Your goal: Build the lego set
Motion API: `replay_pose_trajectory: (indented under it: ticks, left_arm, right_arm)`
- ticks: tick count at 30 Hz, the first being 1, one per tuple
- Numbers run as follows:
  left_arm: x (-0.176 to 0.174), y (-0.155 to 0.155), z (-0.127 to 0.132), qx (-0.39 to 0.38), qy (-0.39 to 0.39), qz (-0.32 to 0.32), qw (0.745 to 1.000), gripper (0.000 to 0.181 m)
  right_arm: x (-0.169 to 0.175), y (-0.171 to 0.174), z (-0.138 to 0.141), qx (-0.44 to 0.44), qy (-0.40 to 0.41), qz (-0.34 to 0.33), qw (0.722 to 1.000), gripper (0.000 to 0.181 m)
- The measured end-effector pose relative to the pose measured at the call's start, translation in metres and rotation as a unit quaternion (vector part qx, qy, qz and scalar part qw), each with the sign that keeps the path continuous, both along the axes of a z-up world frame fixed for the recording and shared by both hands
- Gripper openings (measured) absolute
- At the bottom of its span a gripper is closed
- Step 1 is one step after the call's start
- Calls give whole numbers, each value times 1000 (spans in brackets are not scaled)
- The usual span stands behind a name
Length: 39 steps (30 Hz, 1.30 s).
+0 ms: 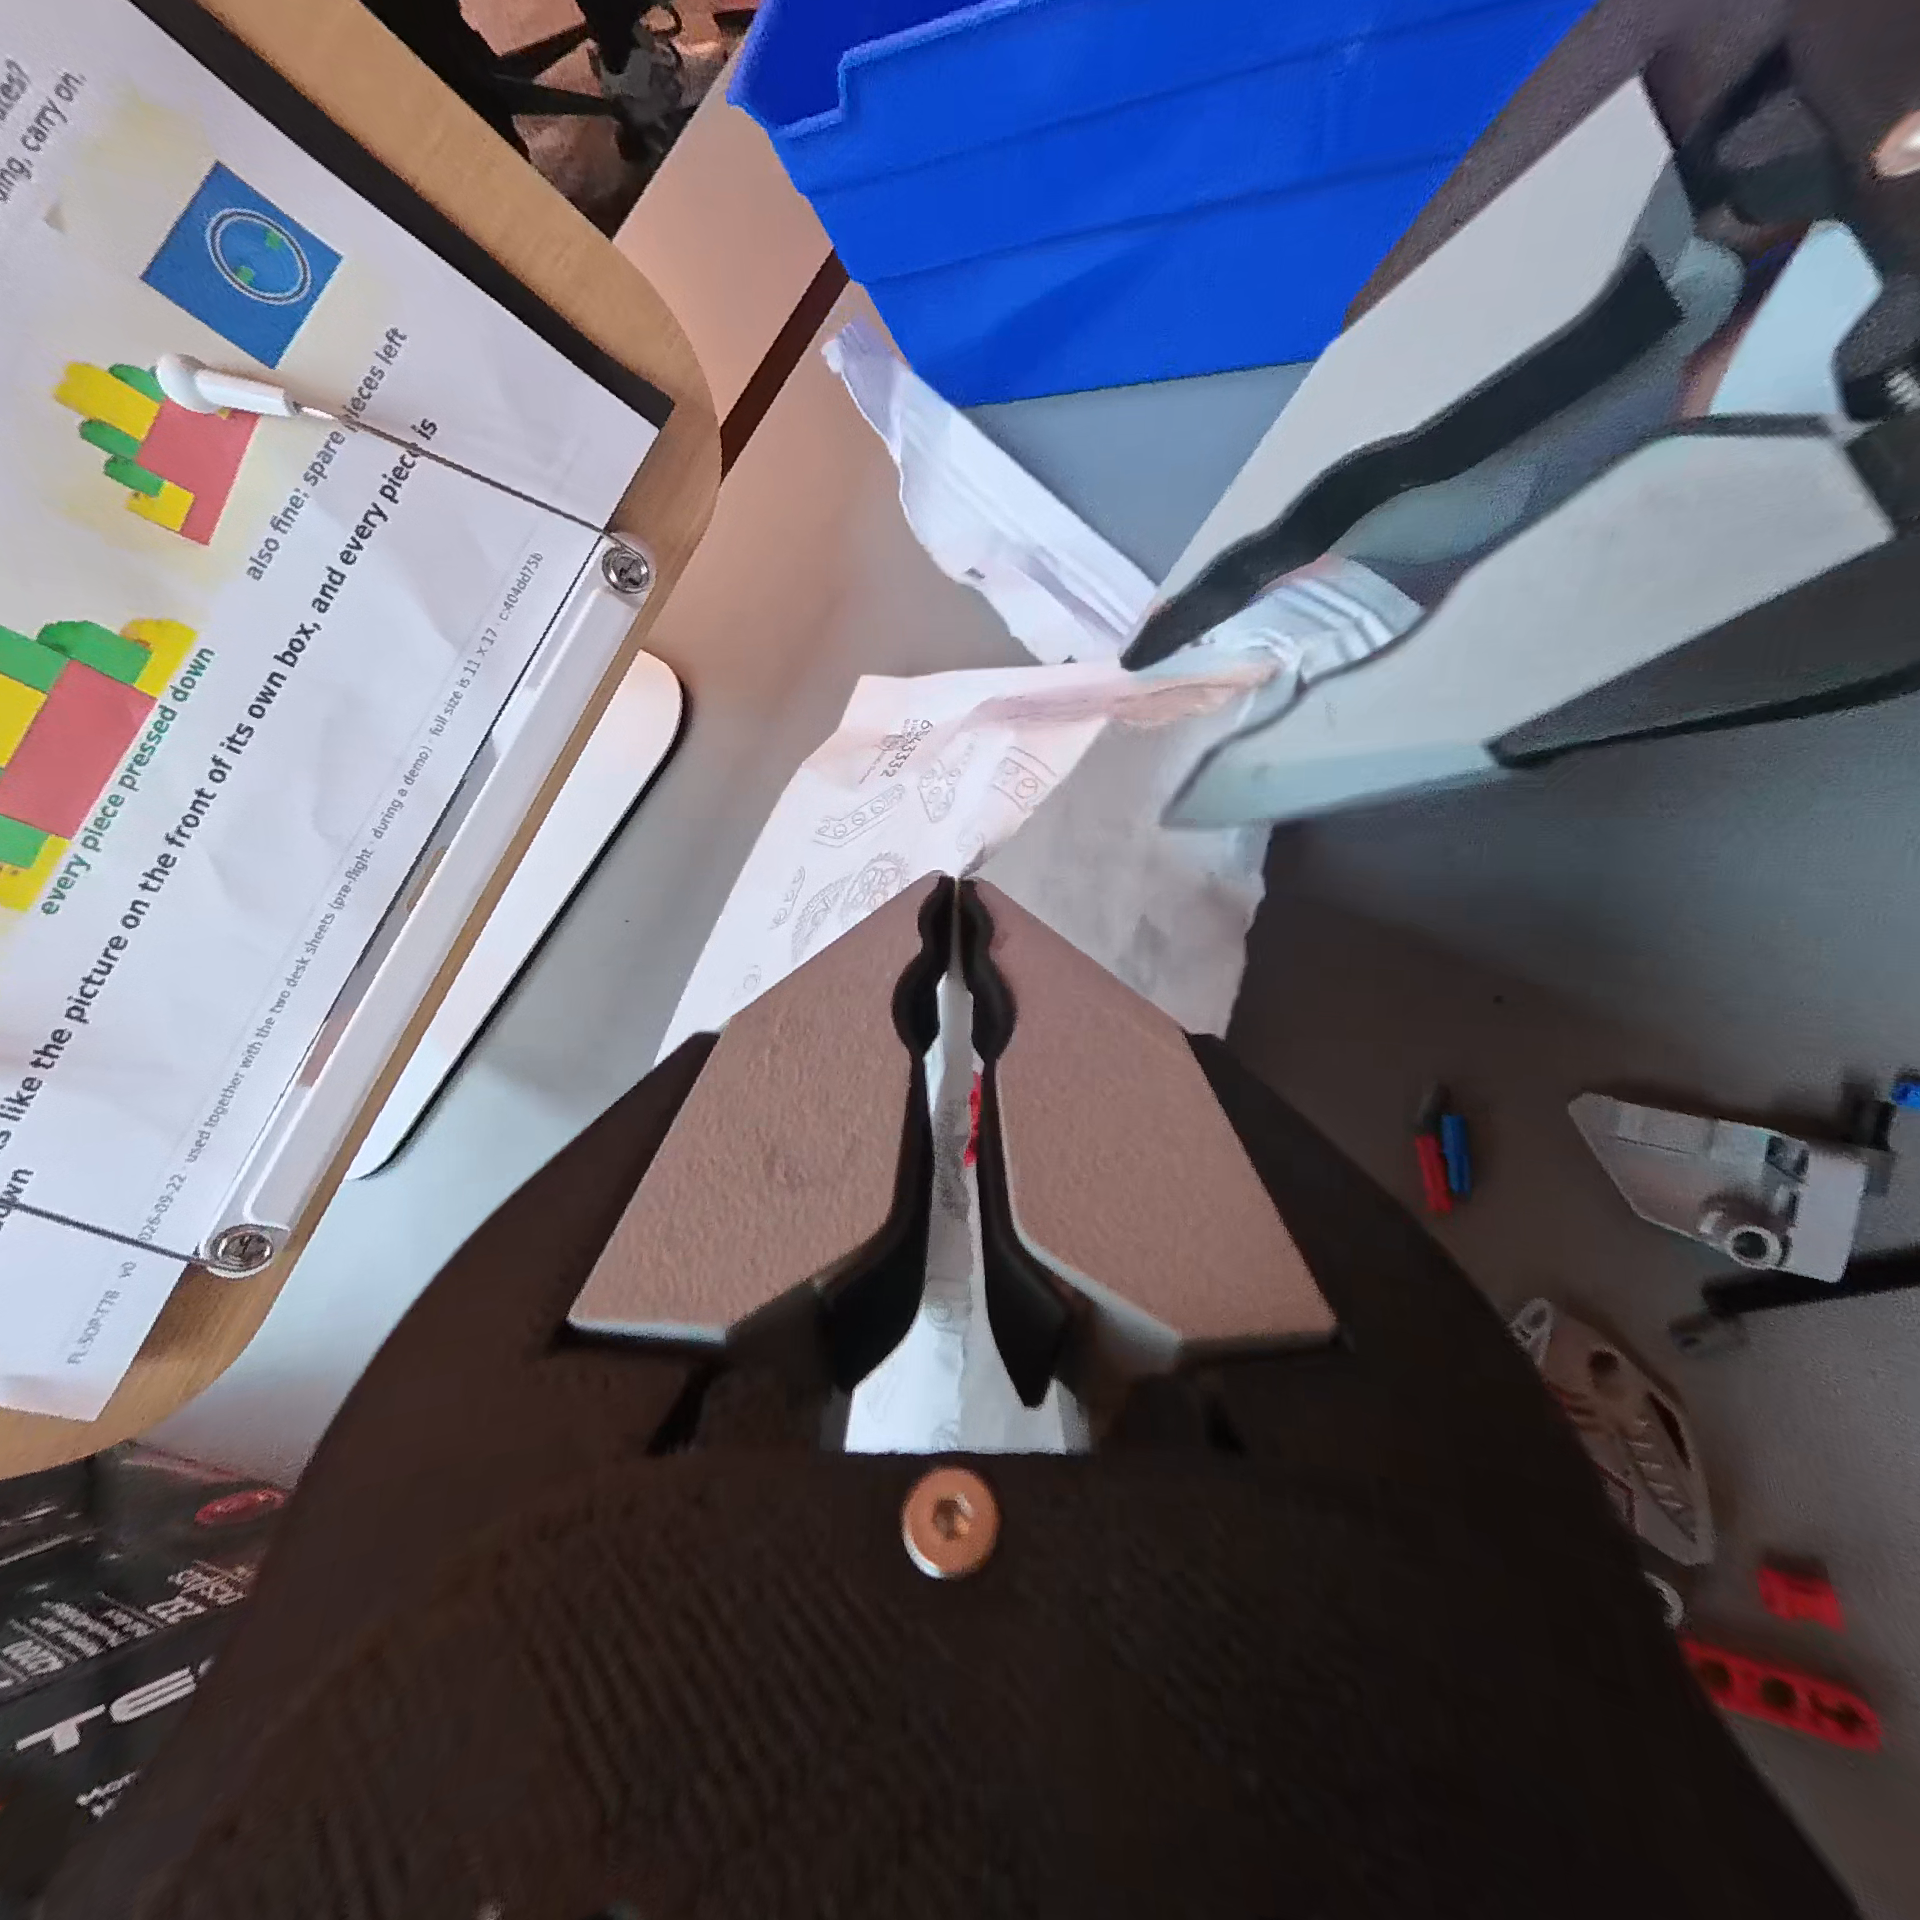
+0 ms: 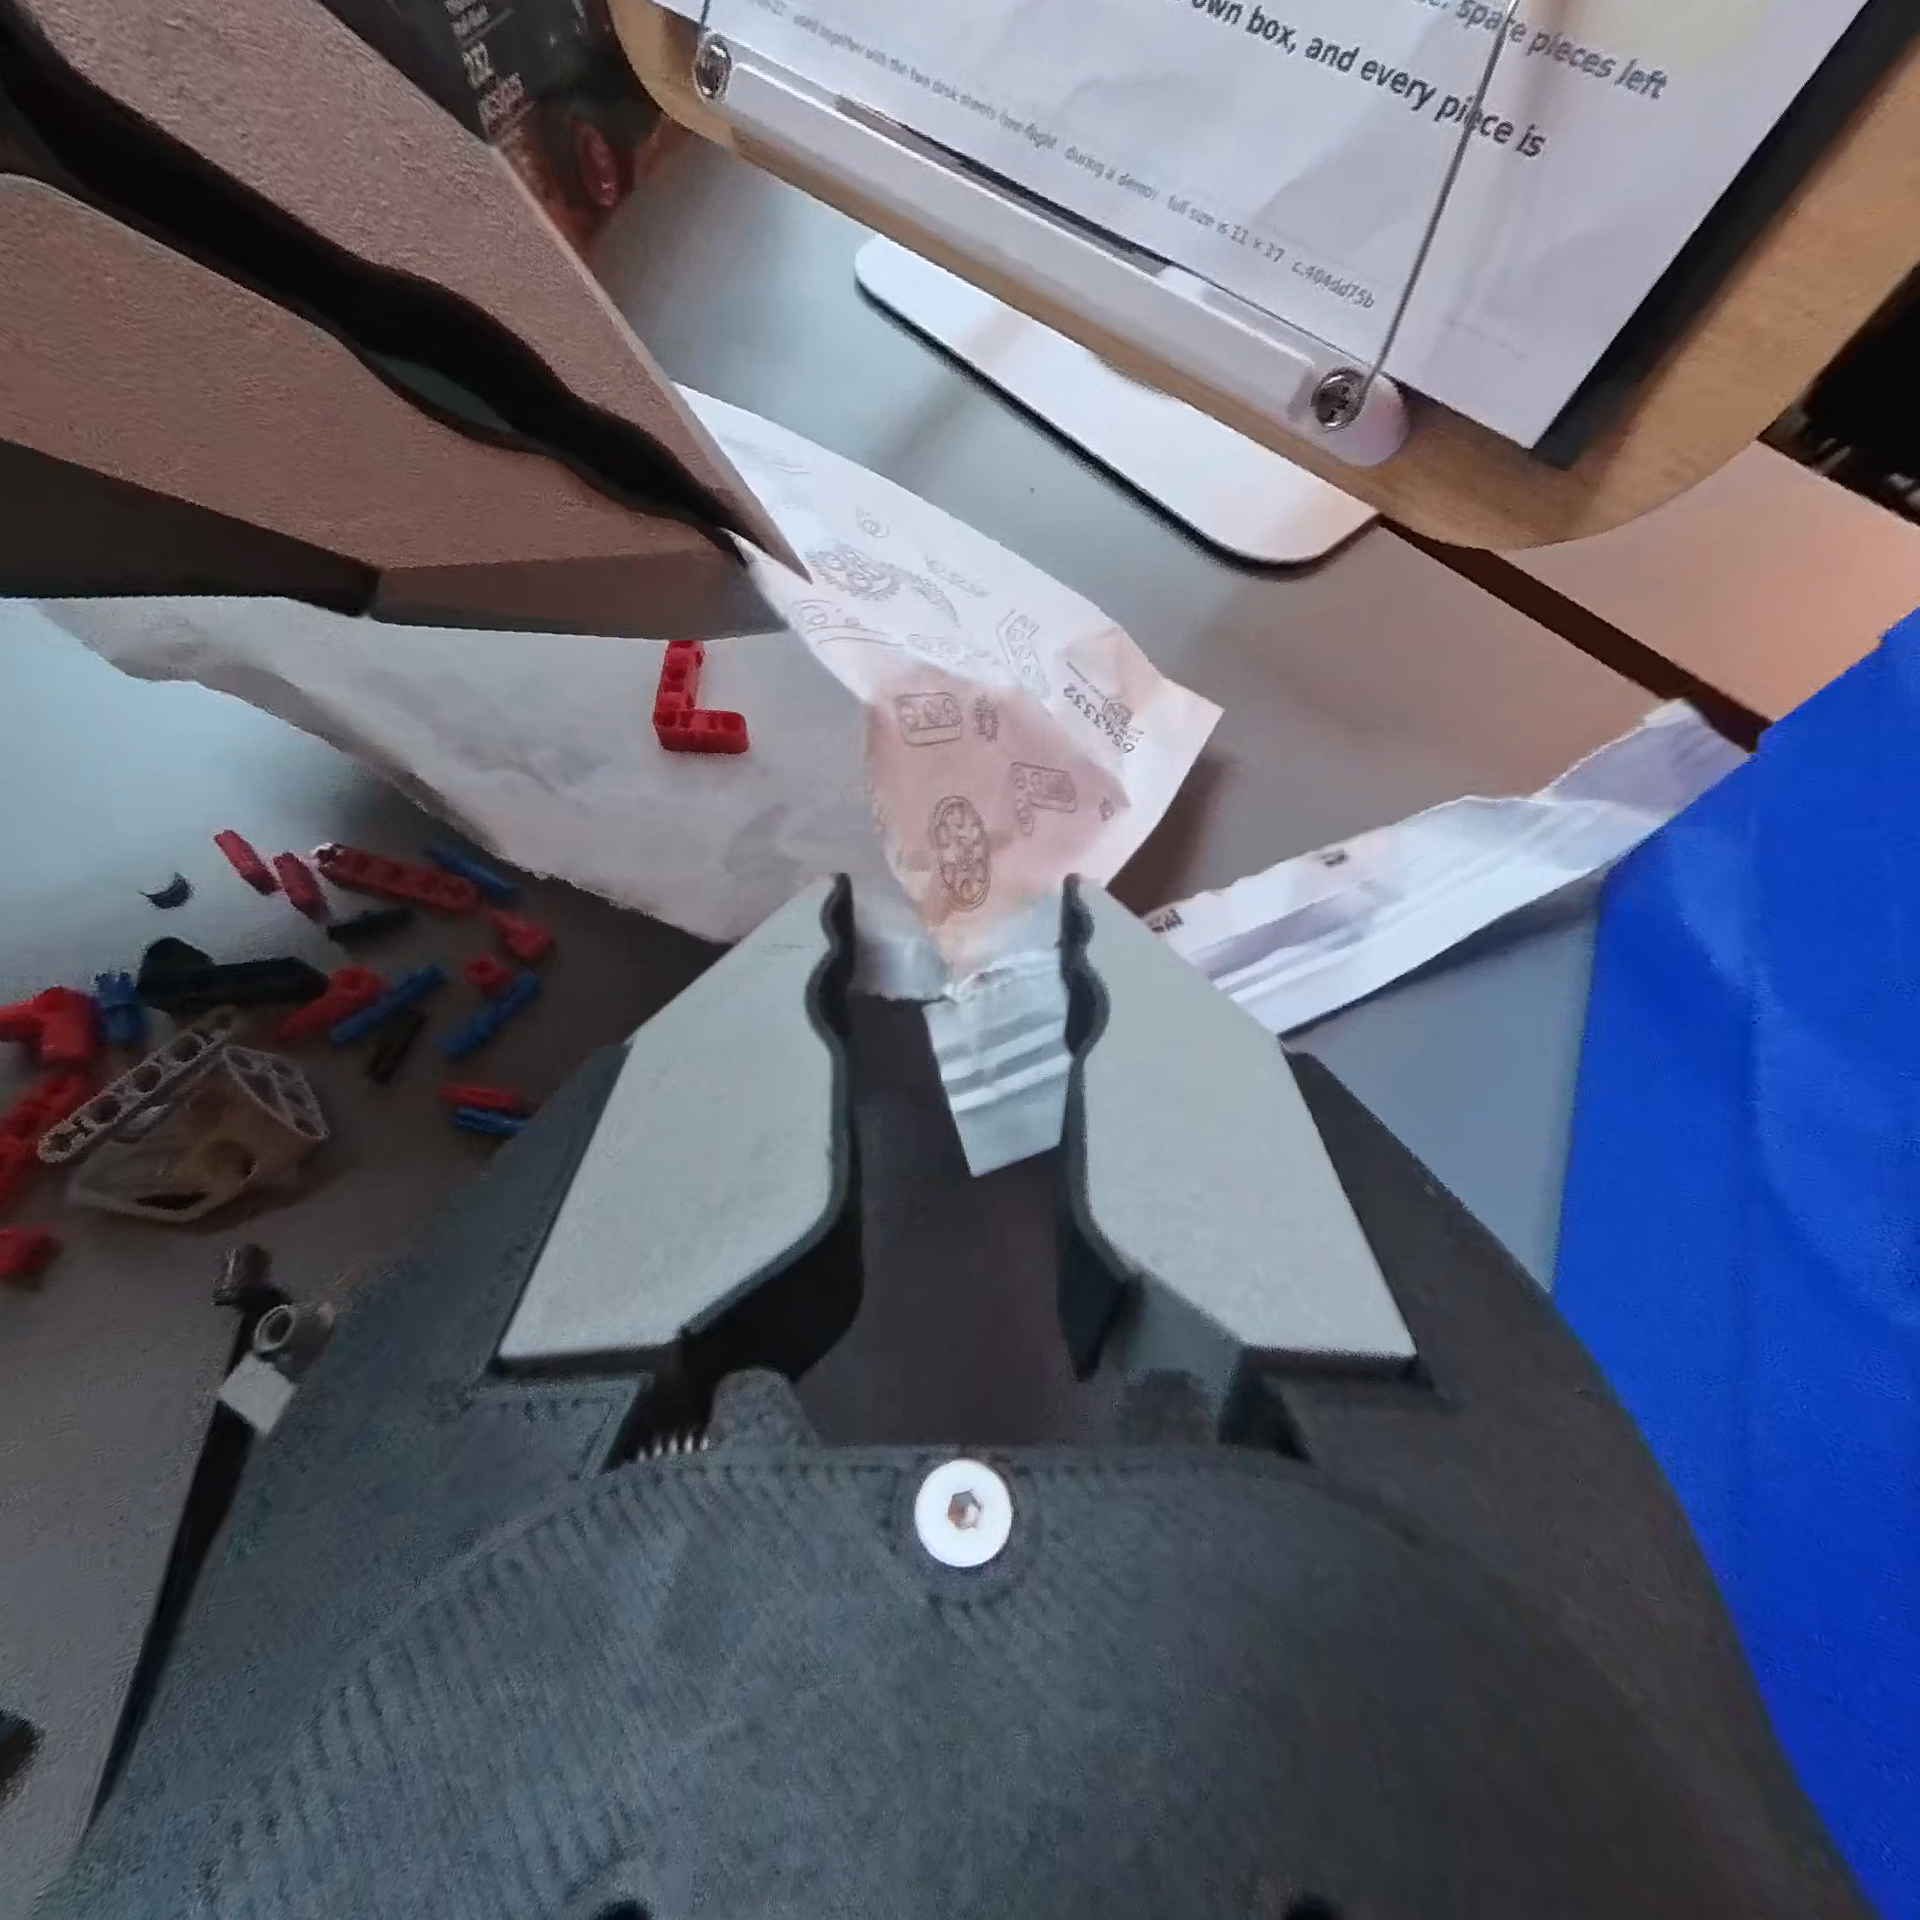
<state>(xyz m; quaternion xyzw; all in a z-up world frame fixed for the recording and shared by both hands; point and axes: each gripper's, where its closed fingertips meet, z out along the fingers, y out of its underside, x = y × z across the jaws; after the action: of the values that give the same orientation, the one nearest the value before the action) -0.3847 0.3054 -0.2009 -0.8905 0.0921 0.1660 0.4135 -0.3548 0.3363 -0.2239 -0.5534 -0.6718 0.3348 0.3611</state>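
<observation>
Two handheld grippers are working a torn white paper parts bag (image 2: 935, 727) above the grey table (image 2: 1403, 1091). The left gripper (image 1: 954, 883) is pinching one edge, its tan fingers pressed tight on the paper. The right gripper (image 2: 956, 914) is standing parted around the crimped end, seemingly not clamping it, though the contact is hard to read. Loose red, blue and black lego pieces (image 2: 416, 966) are lying scattered beside the bag, a red L-shaped beam (image 2: 691, 707) resting on the paper. Emptying it well likely calls for a firm right-hand grip before pulling, low over the table, away from the blue bin (image 2: 1766, 1143).
</observation>
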Motion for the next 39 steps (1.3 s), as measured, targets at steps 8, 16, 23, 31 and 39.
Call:
replay_pose_trajectory:
  ticks: [8,16,23,31,39]
  left_arm:
    - [-3,-1,6,4,10,-7,1000,0]
    - [-23,-52,-20,-86,96,54,990,19]
    - [-47,-105,-39,-99,110,147,978,5]
    - [-44,-83,-13,62,-75,153,984,0]
    - [-40,-75,-7,125,-136,136,973,0]
  right_arm:
    - [1,3,3,27,-1,-12,1000,6]
    - [2,9,6,-7,2,-35,999,3]
    - [2,7,9,-27,9,-30,999,3]
    - [-3,-13,10,-24,23,7,999,0]
    - [-8,-22,1,-16,15,30,999,0]
